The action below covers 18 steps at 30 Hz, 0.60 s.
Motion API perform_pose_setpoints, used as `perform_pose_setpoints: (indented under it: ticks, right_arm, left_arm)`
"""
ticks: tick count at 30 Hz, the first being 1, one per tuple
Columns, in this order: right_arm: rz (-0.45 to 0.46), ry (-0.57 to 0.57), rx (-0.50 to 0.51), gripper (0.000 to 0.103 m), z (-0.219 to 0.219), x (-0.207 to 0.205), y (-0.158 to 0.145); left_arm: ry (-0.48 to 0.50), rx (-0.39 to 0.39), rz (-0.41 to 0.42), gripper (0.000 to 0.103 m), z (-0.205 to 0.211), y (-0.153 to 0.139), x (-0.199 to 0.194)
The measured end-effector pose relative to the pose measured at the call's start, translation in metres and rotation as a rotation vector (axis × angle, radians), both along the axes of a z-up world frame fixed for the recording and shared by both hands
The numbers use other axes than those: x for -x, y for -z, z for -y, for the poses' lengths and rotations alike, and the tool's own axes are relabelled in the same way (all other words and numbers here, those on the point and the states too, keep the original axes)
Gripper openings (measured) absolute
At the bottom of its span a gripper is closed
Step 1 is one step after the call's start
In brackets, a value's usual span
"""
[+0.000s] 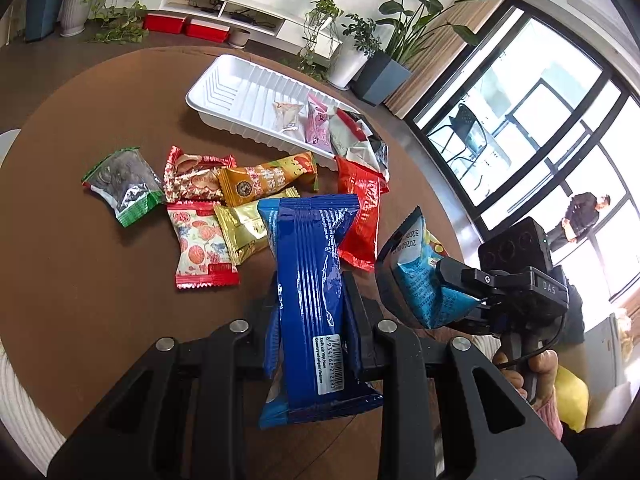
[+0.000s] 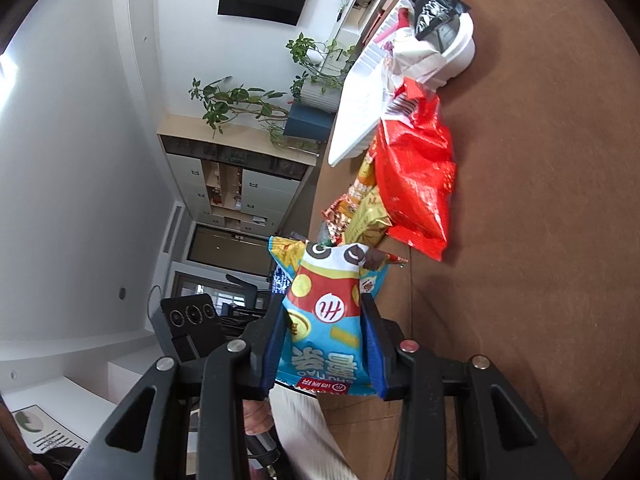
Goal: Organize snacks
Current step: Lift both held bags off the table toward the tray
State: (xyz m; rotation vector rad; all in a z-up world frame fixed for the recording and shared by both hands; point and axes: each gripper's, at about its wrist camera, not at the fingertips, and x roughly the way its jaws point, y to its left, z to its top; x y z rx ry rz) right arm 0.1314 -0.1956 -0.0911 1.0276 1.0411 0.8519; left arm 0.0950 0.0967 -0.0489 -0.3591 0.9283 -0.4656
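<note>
Potted plants, a low white media shelf and tall windows ring a round brown worktop (image 1: pixel 100 300). On it a white tray (image 1: pixel 240 92) holds a few small wrapped snacks at its right end, and loose packets lie in a cluster just in front of the tray. The left gripper (image 1: pixel 310 300) is pinched on a dark blue snack pack (image 1: pixel 308 280), which stands lengthwise between its fingers, raised over the near edge of the cluster. Just to its right, the right gripper (image 2: pixel 324 320) is clamped on a light blue snack bag (image 2: pixel 328 320) printed with a red-and-yellow cartoon face. That bag sticks forward out of the jaws, near a red packet (image 2: pixel 416 176) lying beside the tray.
</note>
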Motion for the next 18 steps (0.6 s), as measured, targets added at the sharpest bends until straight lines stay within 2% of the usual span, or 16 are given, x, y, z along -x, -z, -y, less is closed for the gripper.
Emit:
perform_pose_setpoints:
  ticks: [18]
  right_arm:
    - [0.055,0.055,-0.02,0.039,0.001,-0.04,-0.024]
  left_arm:
    - [-0.029,0.015,0.041,0.024,-0.007,-0.027,-0.051]
